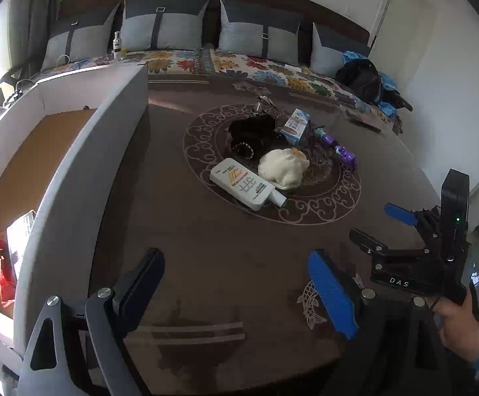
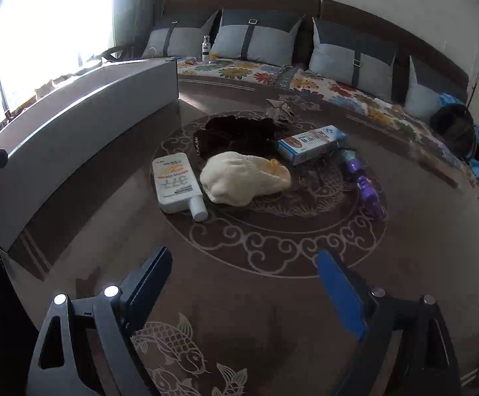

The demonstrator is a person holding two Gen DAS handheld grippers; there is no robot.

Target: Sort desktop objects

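Both the left gripper [image 1: 236,292] and right gripper [image 2: 244,292] hang released and empty over the brown patterned table [image 2: 272,313], where the flat white plastic bottle [image 2: 175,185] lies touching a cream cloth bundle [image 2: 244,181].

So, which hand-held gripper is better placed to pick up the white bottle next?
Probably the left hand-held gripper: open, empty, and on the side of the white bottle and the box. The right hand-held gripper, also open, sits farther from the box.
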